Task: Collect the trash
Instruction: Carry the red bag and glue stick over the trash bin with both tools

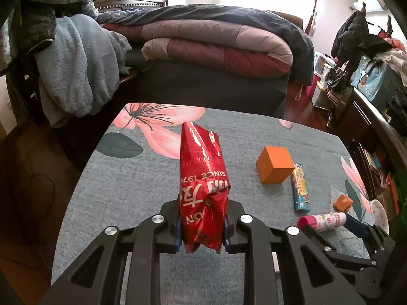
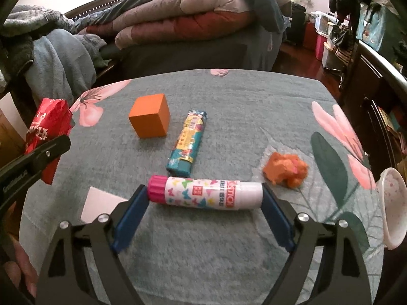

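Observation:
My left gripper (image 1: 202, 218) is shut on a red foil snack wrapper (image 1: 202, 178) and holds it above the table; the wrapper also shows at the left of the right wrist view (image 2: 48, 129). My right gripper (image 2: 204, 193) is closed on a glue stick (image 2: 203, 194) by its two ends, the pink cap at the left finger; it lies crosswise, and whether it rests on the cloth I cannot tell. The glue stick also shows in the left wrist view (image 1: 321, 221). A teal candy wrapper (image 2: 188, 142) and a crumpled orange scrap (image 2: 286, 169) lie on the table.
An orange cube (image 2: 150, 115) stands on the floral grey tablecloth (image 2: 241, 106). A white paper slip (image 2: 100, 203) lies by my right gripper. A pale cup (image 2: 393, 203) hangs over the right edge. A bed with folded quilts (image 1: 216, 43) lies beyond the table.

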`<action>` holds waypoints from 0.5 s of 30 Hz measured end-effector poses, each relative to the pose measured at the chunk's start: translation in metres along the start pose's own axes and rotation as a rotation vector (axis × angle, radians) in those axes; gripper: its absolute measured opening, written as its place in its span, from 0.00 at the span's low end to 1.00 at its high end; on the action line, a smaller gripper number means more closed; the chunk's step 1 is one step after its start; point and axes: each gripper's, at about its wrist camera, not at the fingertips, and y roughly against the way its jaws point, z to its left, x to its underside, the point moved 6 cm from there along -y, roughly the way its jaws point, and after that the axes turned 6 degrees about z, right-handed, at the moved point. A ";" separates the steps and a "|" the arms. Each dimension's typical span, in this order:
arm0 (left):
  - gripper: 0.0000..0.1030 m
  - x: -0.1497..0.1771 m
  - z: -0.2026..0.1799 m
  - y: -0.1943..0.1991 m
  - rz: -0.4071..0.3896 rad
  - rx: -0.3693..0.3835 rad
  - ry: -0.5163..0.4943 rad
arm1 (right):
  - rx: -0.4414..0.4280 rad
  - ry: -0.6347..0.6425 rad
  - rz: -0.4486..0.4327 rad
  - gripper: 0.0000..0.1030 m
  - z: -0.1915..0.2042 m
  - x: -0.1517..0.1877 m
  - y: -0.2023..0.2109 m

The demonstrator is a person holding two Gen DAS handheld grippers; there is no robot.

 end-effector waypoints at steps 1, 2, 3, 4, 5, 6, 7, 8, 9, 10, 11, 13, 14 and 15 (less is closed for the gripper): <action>0.23 0.000 0.000 0.002 -0.001 -0.001 -0.001 | -0.005 -0.006 -0.003 0.84 -0.003 0.002 0.004; 0.23 0.001 -0.001 0.004 -0.003 -0.004 -0.001 | -0.010 -0.011 -0.005 0.84 -0.005 0.004 0.008; 0.23 0.002 -0.002 0.007 -0.007 -0.008 -0.004 | -0.017 -0.017 -0.007 0.84 -0.008 0.007 0.012; 0.23 0.002 -0.002 0.010 -0.010 -0.012 -0.006 | -0.024 -0.022 -0.008 0.84 -0.012 0.010 0.017; 0.23 0.003 -0.003 0.014 -0.014 -0.016 -0.008 | -0.026 -0.026 -0.011 0.84 -0.013 0.013 0.021; 0.23 0.005 -0.005 0.019 -0.019 -0.019 -0.013 | -0.028 -0.028 -0.013 0.84 -0.016 0.016 0.025; 0.23 0.006 -0.007 0.022 -0.022 -0.018 -0.016 | -0.033 -0.027 -0.015 0.84 -0.018 0.020 0.030; 0.23 0.008 -0.009 0.026 -0.025 -0.015 -0.019 | -0.038 -0.027 -0.018 0.84 -0.021 0.025 0.036; 0.23 0.010 -0.012 0.032 -0.030 -0.012 -0.024 | -0.042 -0.027 -0.021 0.84 -0.024 0.029 0.041; 0.23 0.012 -0.014 0.035 -0.034 -0.011 -0.029 | -0.045 -0.026 -0.025 0.84 -0.025 0.033 0.045; 0.23 0.014 -0.018 0.040 -0.037 -0.009 -0.035 | -0.046 -0.023 -0.032 0.84 -0.028 0.039 0.052; 0.23 0.019 -0.027 0.051 -0.048 0.003 -0.048 | -0.045 -0.024 -0.042 0.84 -0.034 0.048 0.062; 0.23 0.022 -0.032 0.056 -0.052 0.009 -0.056 | -0.045 -0.026 -0.049 0.84 -0.039 0.055 0.069; 0.23 0.024 -0.038 0.061 -0.057 0.015 -0.067 | -0.043 -0.026 -0.051 0.84 -0.042 0.060 0.073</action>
